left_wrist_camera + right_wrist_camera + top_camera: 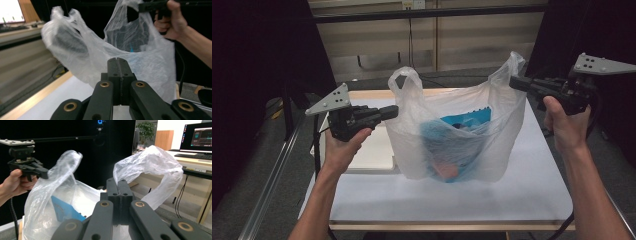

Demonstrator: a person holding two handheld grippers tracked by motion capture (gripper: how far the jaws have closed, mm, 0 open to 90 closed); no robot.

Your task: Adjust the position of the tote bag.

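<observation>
While the thin clear plastic bag (452, 135) hangs stretched over the white table (522, 195), the left gripper (392, 112) has its jaws clenched on the film at the bag's left edge, just below one handle loop (406, 80). The right gripper (515, 83) is clamped on the film by the other handle (150, 162), held higher on the far right. Inside the bag, low down and seen through the film, sits a blue packet (464, 122)

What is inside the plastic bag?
Through the thin bag a blue packet shows, with something pinkish at the bottom. The film blurs them, so what they are stays unclear.
</observation>
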